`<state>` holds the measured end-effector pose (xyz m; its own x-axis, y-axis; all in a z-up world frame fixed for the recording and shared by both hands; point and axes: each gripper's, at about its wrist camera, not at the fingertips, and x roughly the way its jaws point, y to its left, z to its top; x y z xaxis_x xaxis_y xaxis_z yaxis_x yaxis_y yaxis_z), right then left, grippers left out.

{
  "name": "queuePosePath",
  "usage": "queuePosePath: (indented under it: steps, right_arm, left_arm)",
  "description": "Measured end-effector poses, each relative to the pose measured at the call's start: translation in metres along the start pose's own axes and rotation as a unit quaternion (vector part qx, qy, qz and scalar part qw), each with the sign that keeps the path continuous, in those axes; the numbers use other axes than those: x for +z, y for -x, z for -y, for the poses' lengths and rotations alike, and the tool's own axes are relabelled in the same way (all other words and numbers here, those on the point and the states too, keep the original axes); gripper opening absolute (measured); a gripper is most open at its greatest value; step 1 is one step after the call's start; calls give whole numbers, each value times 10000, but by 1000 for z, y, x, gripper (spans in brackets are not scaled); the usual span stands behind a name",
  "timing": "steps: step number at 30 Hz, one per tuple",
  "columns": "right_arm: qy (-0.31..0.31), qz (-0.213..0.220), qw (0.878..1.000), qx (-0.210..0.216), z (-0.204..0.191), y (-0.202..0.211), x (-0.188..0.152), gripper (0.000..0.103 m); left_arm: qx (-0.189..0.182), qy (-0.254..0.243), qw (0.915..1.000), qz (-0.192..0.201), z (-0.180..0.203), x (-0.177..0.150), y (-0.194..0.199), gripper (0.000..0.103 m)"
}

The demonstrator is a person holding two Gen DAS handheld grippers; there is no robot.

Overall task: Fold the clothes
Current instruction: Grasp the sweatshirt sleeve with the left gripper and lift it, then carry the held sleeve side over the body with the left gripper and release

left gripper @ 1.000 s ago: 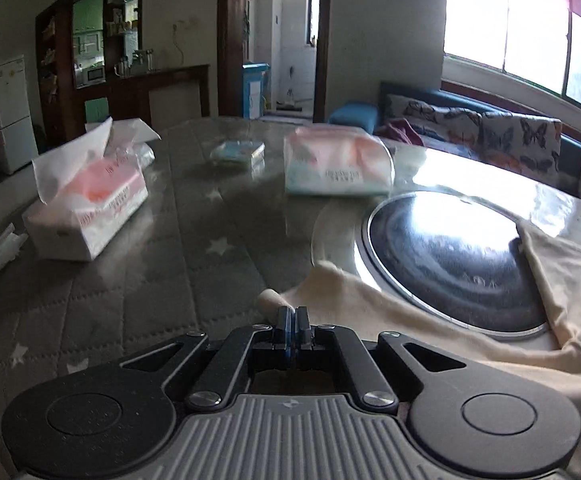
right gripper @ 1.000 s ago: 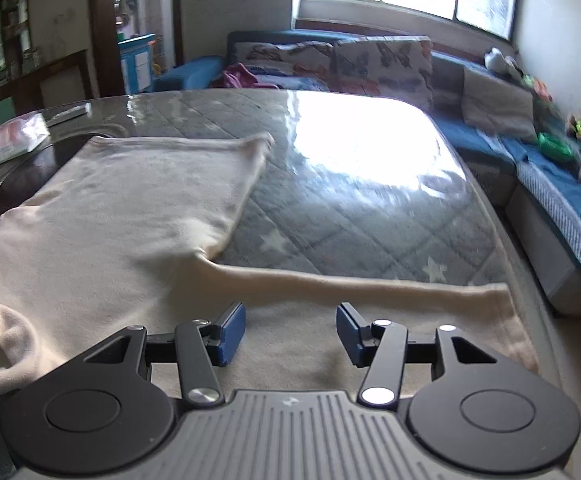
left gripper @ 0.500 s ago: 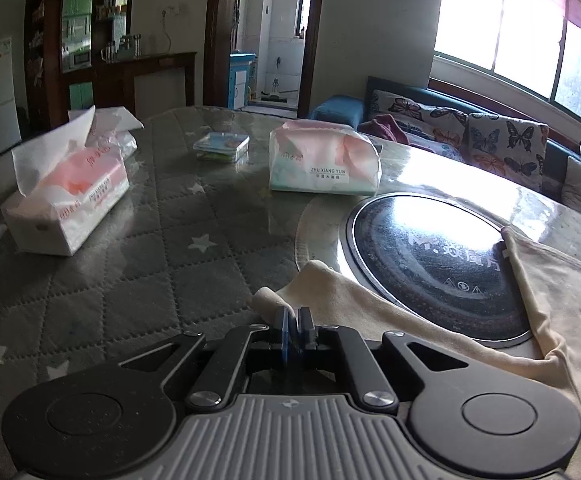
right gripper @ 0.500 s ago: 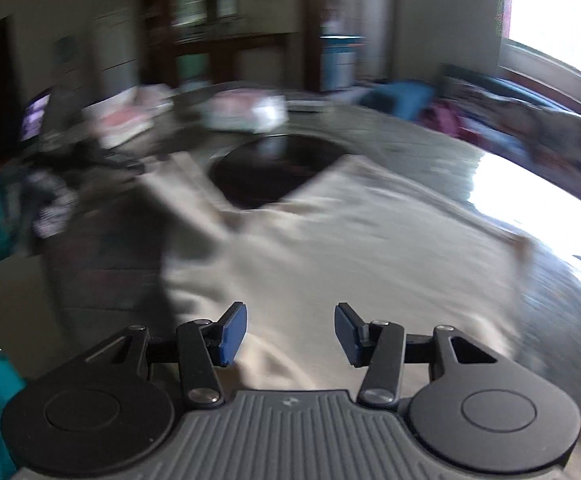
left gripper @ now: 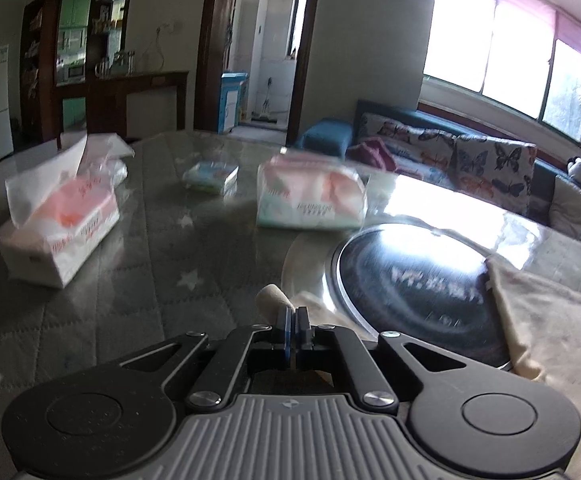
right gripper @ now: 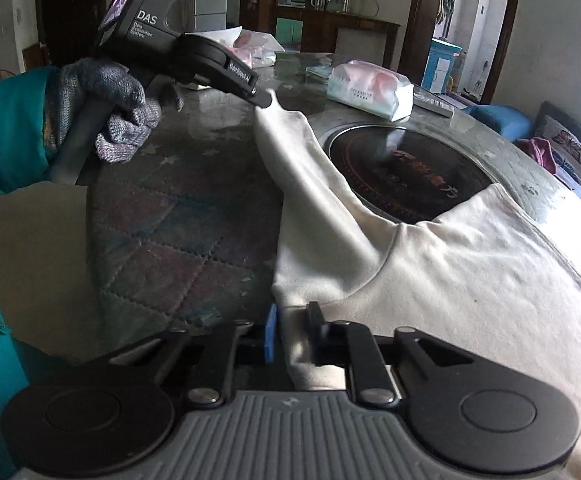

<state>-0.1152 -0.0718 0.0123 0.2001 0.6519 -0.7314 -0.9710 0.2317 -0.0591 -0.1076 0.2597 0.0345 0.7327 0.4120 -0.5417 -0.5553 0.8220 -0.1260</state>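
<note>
The cream garment lies spread on the worktop, and one part of it covers the edge of the dark round hob that is set in the middle. One long sleeve runs away from the body of the garment, and its end is pinched between the pressed-together fingers of the left gripper, which a gloved hand holds above the worktop; in the left wrist view a small roll of the cloth sticks out beyond these fingers. The right gripper was over another part of the garment a second ago, with its fingers spread. Now it has swung to the near edge, and its fingers have just been closing, with a fold of the cloth between them. So both ends are now held, and I judge that a fold can begin. Two tissue packs and a small box stand further away, clear of the garment.
</note>
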Motion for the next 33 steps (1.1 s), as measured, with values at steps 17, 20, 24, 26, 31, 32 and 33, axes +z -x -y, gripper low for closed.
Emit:
queuePosePath:
  steps: [17,20,24,26,31,32,33]
  right_arm:
    - [-565,140,9977,352,26,21,8,11]
    - [-652,77,9972,346,32,5,9,11]
    - [-498,-32,9981,362,25,-8,7,11]
    - [-392,-14,9987,339,22,-9,9,11]
    - [-539,150,9978,341,22,-6,14,12]
    - [-561,134,9978,336,22,-7,14,14]
    - [-583,121,9977,331,22,-8,14,15]
  left_arm:
    - [106,471,9980,-407,-22,-19,-10,7]
    - [140,627,9970,-440,-25,-21,-6,17]
    - [246,835,9948,-535,-28,-20,-7,35]
    - [255,796,9950,-554,-26,-20,-9,33]
    - [218,707,9957,-558,-20,-20,-14,16]
    - [210,695,9958,-551,-19,-20,-16,9]
    - [214,681,9961,-524,-19,-20,-16,6]
